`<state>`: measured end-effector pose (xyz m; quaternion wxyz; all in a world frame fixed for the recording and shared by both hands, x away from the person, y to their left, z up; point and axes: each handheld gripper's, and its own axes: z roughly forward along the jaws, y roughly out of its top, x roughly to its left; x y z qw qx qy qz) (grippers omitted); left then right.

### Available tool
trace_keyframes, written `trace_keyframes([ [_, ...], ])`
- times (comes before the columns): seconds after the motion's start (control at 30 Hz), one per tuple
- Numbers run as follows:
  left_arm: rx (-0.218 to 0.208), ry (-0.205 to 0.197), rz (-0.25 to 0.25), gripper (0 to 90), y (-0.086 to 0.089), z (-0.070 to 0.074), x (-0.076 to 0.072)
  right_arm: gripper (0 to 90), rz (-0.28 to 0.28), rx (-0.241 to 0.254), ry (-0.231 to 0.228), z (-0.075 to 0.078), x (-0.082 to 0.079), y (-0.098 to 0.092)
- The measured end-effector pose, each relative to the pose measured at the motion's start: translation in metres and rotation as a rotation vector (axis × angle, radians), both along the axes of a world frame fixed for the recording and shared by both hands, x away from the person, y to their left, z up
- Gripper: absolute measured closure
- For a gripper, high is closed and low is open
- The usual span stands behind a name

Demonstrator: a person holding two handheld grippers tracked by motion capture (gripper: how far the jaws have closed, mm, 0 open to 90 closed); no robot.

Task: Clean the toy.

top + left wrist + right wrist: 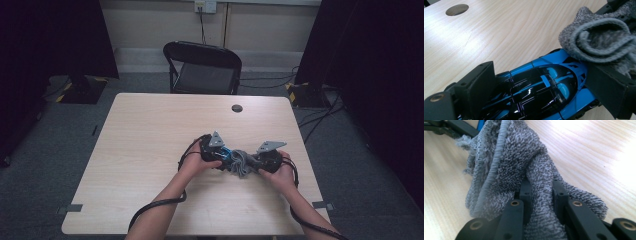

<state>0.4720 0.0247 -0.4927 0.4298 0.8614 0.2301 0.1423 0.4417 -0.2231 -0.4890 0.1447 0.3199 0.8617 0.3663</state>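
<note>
The counter (pixel 150 130) is lying bare to the left and far side, offering open passage. Near the middle, the grey cloth (pixel 241 163) and blue toy car (pixel 226 154) are blocking the gap between both grippers.

— Table (pixel 506 27): pale wood-grain top, smooth, light sheen under the lamp. Toy car (pixel 541 87): blue and black body, hard, high gloss, reflections sharp on the canopy.

— Cloth (pixel 511 160): grey terry, looped pile, rough and matt, stitched hem along one edge. Left gripper (pixel 544 92): black plastic, matt, slightly grainy. Right gripper (pixel 541 195): same matt black plastic, brass-coloured metal inserts at the screw holes.

— Folding chair (pixel 204 67): black, dull seat pad, frame faintly glossy. Floor (pixel 50 150): grey carpet, coarse.
</note>
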Motion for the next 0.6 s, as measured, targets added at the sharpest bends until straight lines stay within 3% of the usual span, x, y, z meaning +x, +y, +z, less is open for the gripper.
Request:
trace_keyframes([
  [0.6,0.000,0.002,-0.004,8.9,0.000,0.000,0.000,75.8,-0.071,-0.036,-0.016,0.001,0.021,-0.001],
])
